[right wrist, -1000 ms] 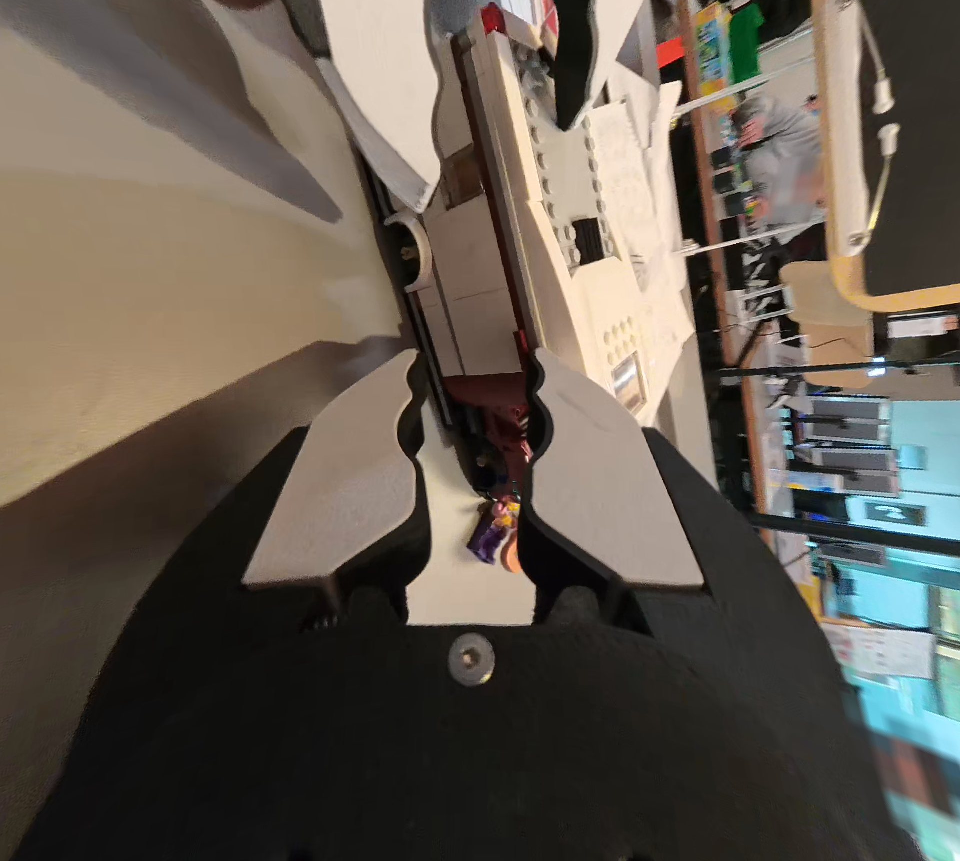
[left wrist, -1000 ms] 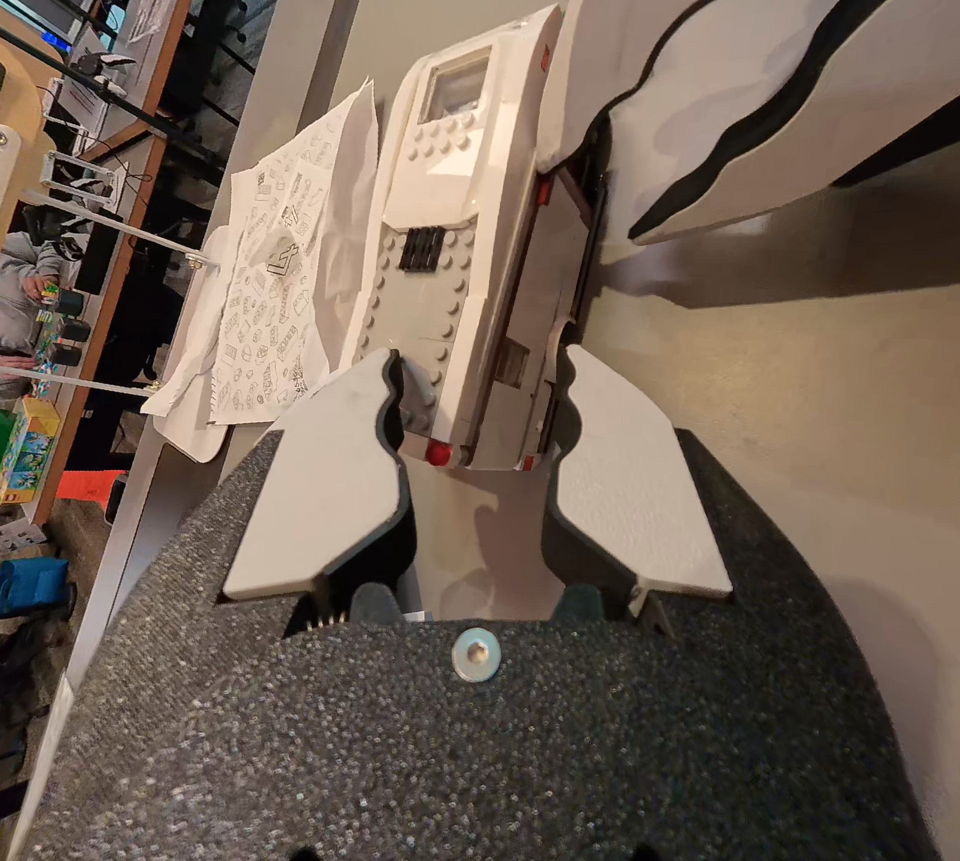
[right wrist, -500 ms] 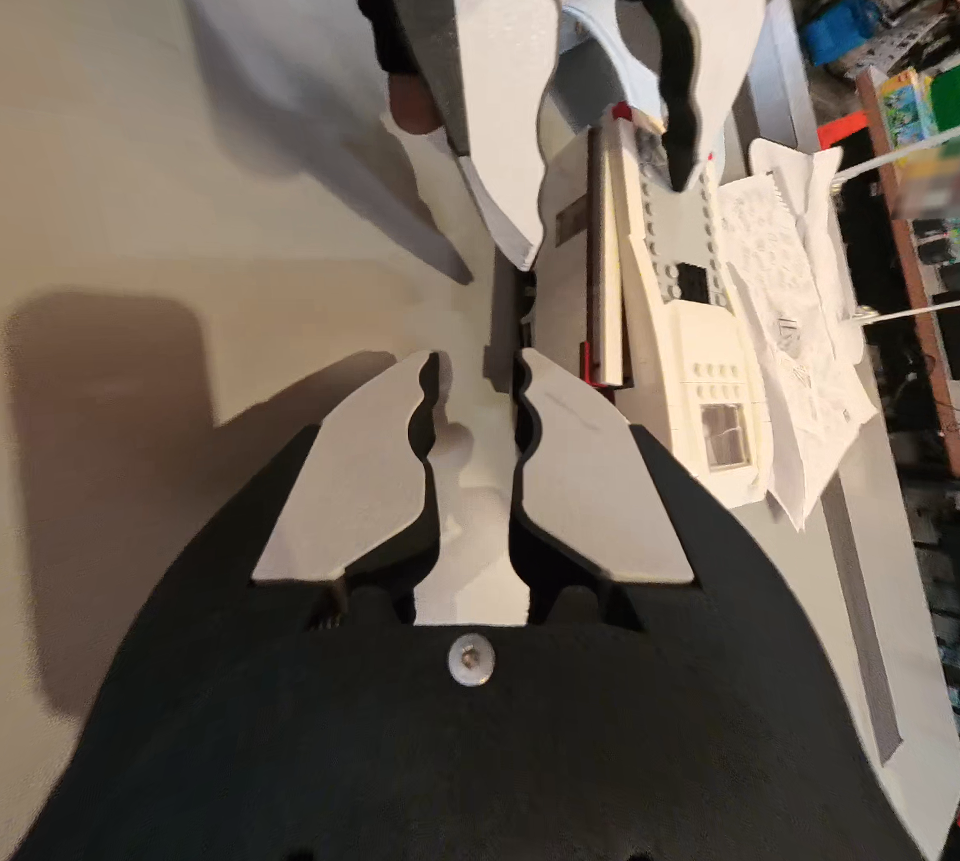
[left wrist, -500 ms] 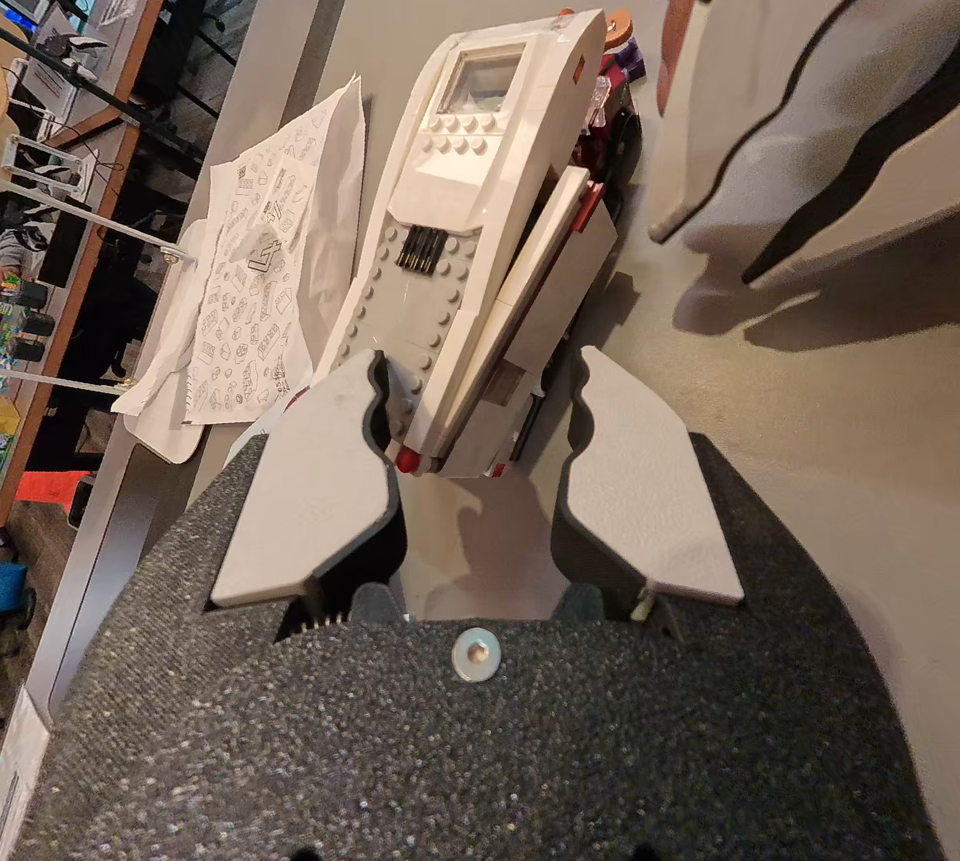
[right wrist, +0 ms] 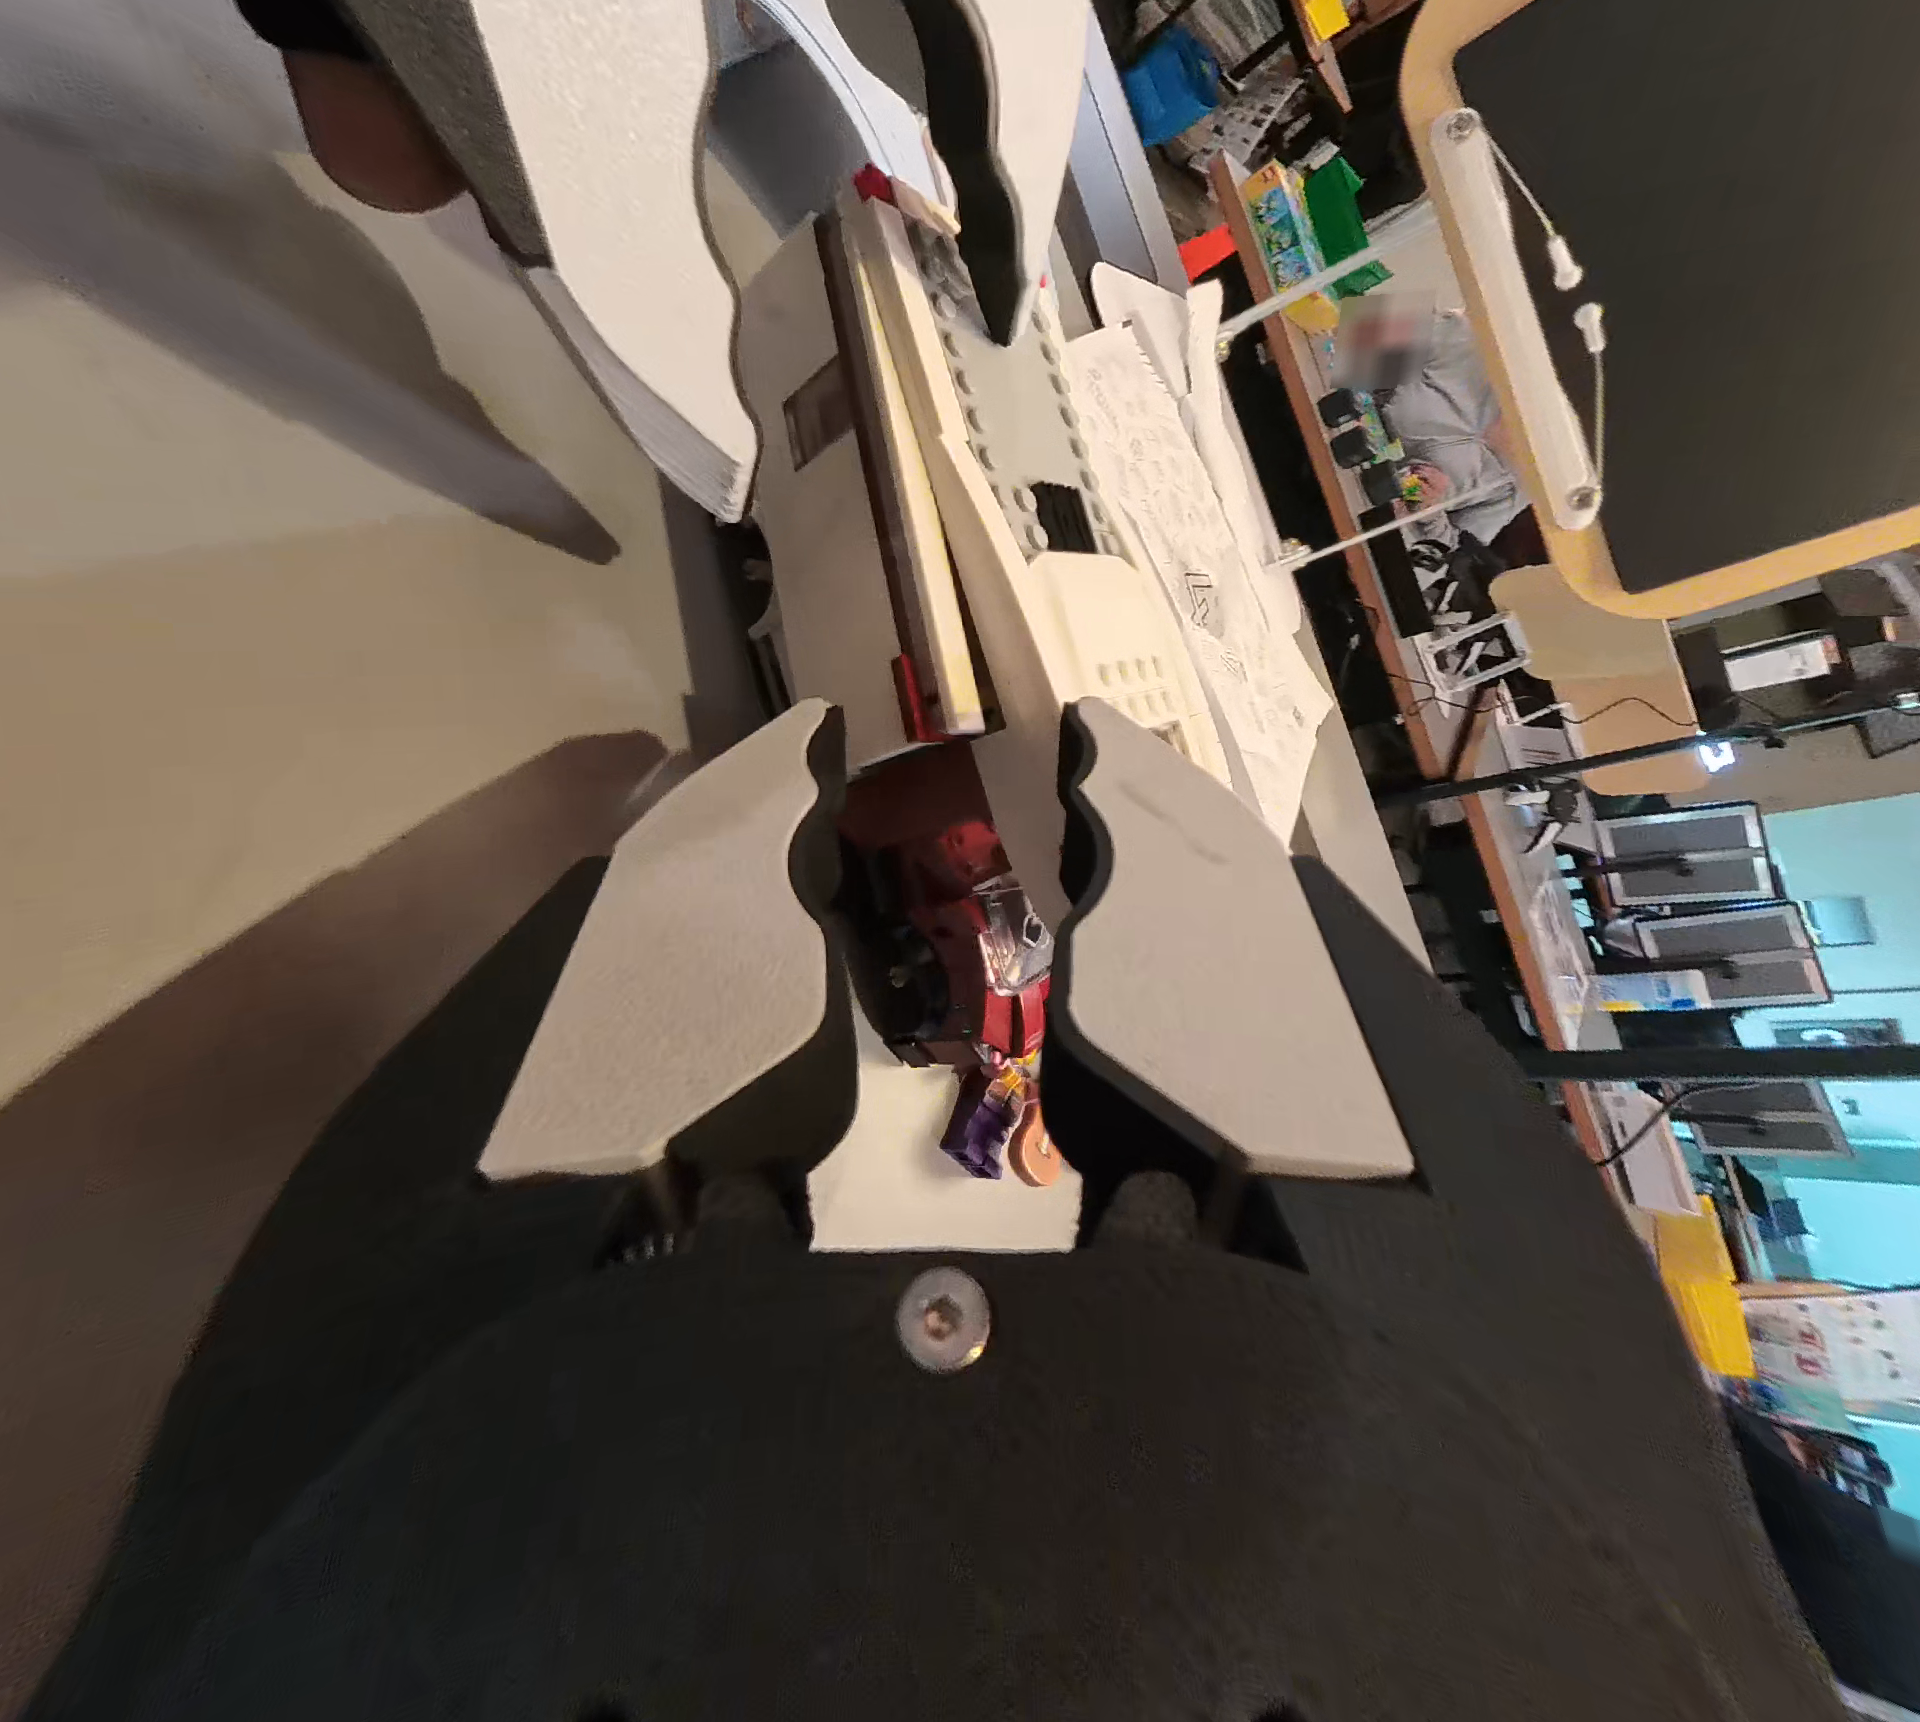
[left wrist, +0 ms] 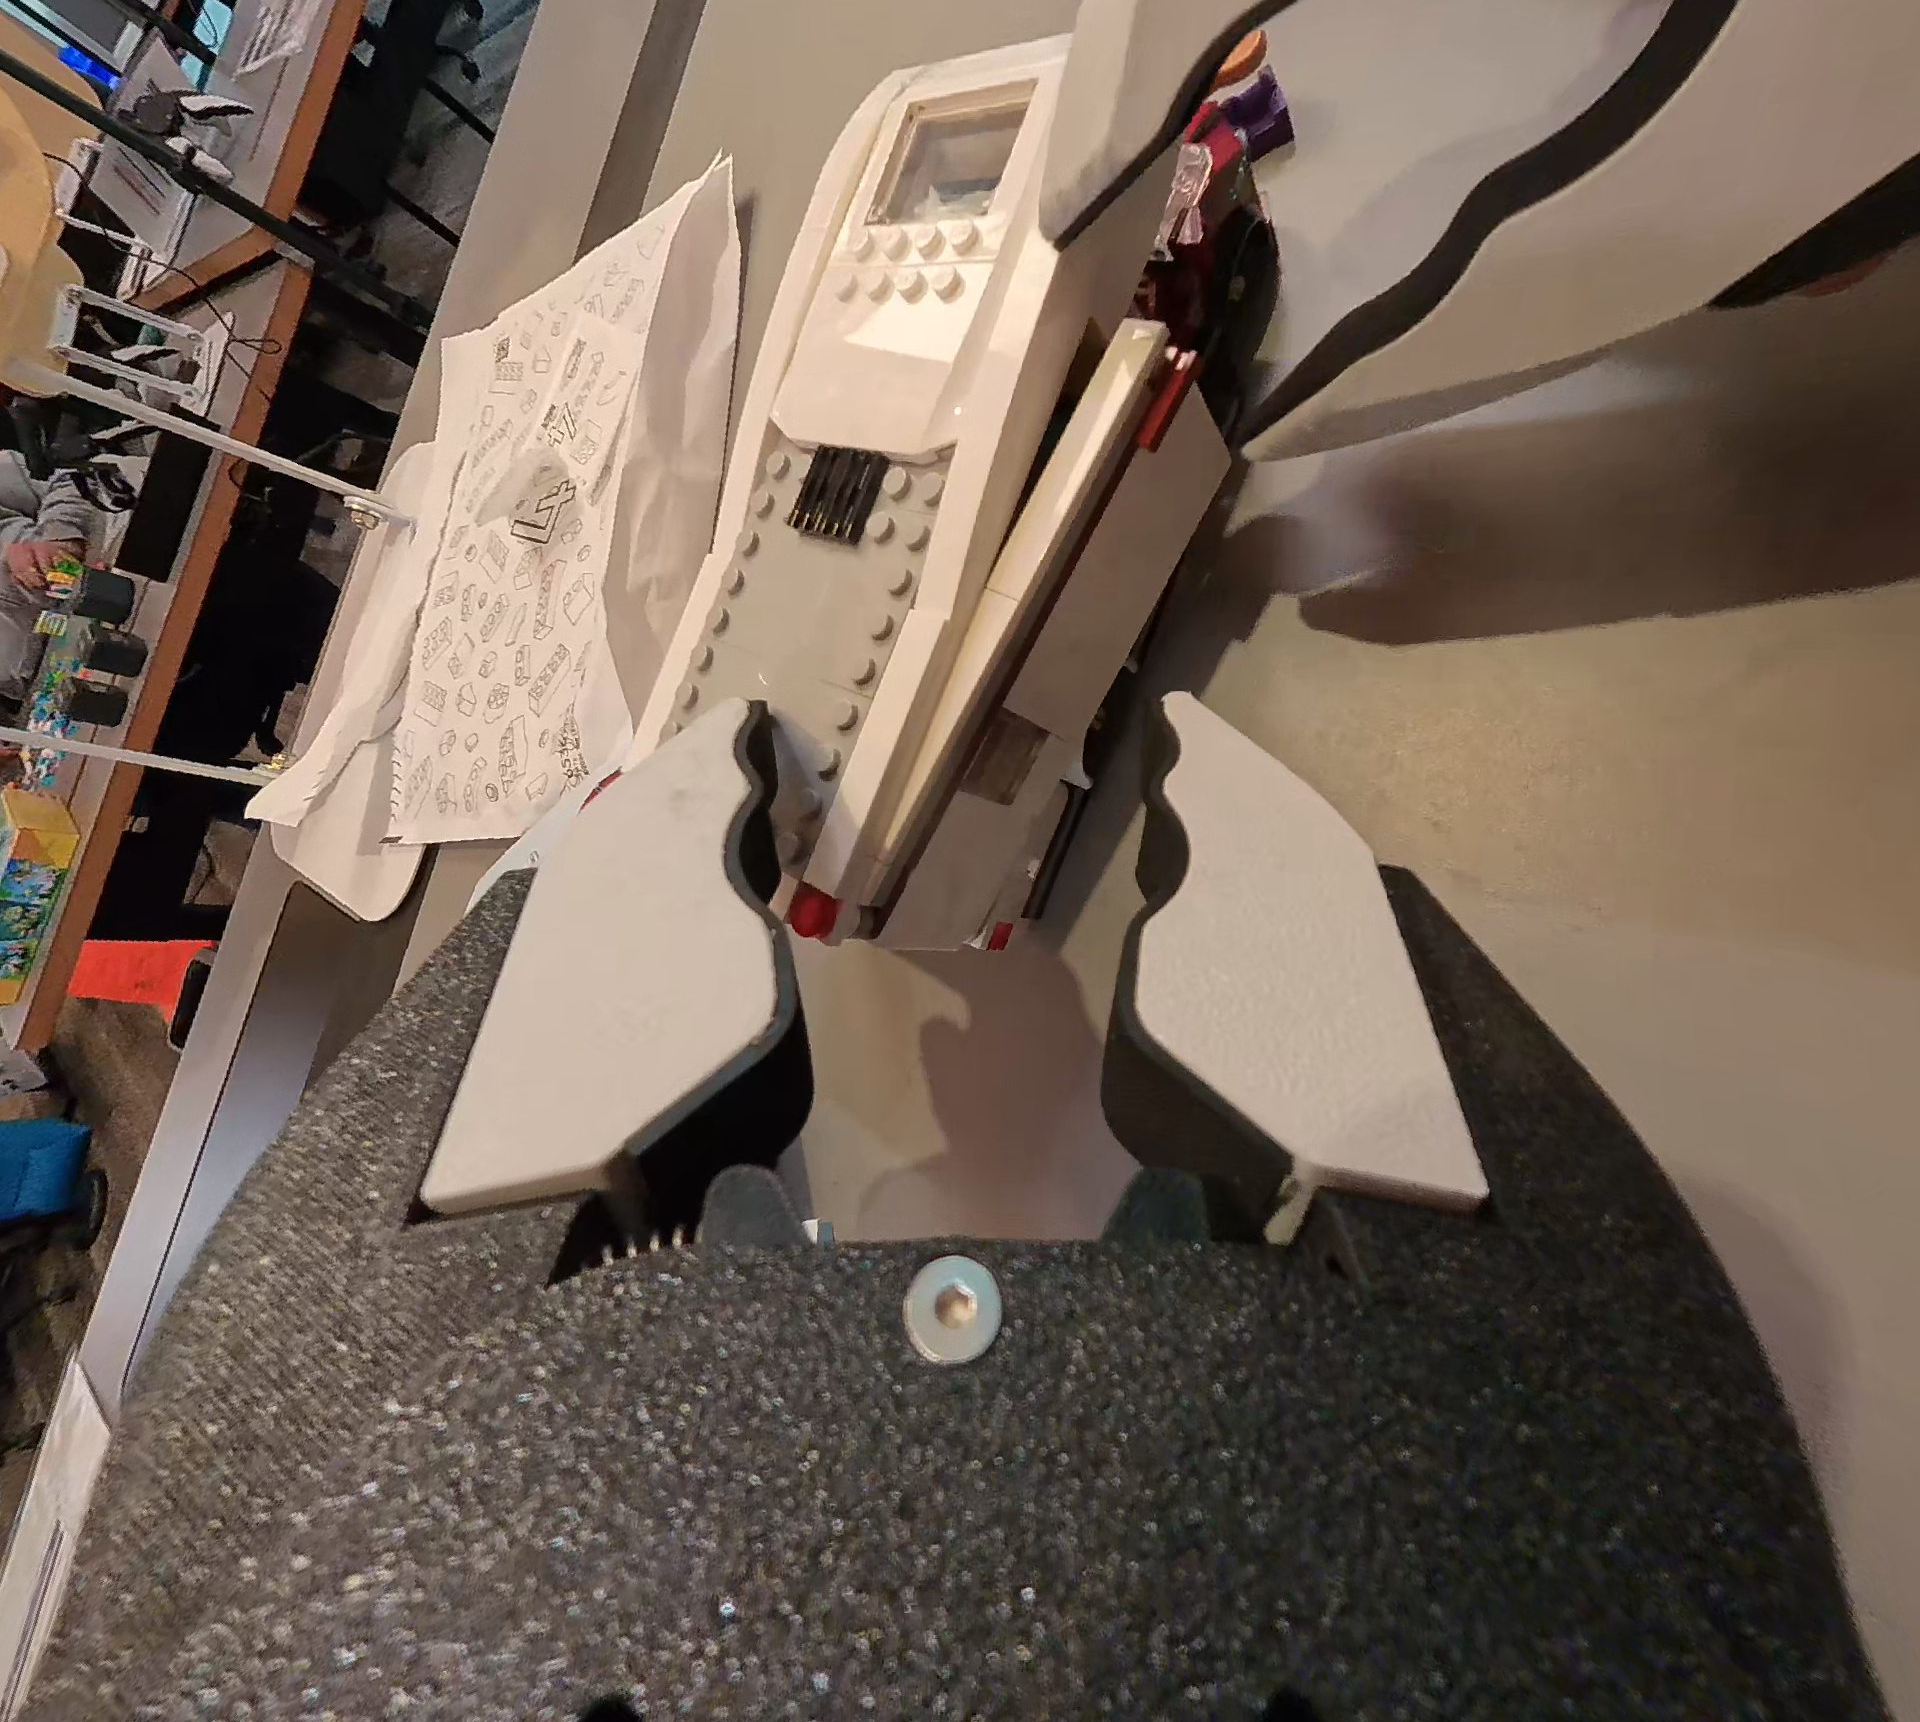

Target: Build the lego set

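Only right wrist view shows purple minifigure [right wrist: 987, 1127] whole, between jaws.

Workshop clutter beyond the table

A crumpled printed paper sheet [left wrist: 540, 550] lies on the grey table [left wrist: 1558, 841]; a black board with a pale wooden rim [right wrist: 1683, 197] stands right, and a seated person [right wrist: 1444, 415] is at a wooden bench [left wrist: 187, 550].

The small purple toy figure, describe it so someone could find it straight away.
On the grey table lies a long white brick-built vehicle. At its windowed end, beside the dark red parts, lies the purple figure, the only purple piece.
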`<state>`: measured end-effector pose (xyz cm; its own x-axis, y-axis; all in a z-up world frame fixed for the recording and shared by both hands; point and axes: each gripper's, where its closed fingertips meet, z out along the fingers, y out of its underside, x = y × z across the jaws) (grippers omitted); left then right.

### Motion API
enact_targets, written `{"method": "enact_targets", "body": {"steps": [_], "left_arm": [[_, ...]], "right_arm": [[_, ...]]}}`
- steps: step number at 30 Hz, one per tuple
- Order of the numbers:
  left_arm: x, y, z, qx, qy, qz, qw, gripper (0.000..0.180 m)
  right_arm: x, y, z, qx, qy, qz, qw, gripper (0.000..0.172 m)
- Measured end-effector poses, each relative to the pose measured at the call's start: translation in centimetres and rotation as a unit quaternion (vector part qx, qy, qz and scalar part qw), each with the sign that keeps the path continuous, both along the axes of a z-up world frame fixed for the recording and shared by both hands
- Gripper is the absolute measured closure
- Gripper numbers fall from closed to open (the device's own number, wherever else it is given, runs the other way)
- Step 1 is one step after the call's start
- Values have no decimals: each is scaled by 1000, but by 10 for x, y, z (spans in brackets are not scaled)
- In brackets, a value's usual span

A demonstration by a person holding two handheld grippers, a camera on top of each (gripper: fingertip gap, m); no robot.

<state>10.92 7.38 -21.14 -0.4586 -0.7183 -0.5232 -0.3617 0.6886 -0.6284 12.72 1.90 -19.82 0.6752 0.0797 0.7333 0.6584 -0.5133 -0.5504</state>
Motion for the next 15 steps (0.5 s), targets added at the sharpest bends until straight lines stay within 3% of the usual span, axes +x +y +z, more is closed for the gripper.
{"method": "enact_targets", "body": {"steps": [15], "left_arm": [[2,2,1,2,-13,9,1000,116]], "right_arm": [[-5,2,-14,-10,10,11,1000,131]]}}
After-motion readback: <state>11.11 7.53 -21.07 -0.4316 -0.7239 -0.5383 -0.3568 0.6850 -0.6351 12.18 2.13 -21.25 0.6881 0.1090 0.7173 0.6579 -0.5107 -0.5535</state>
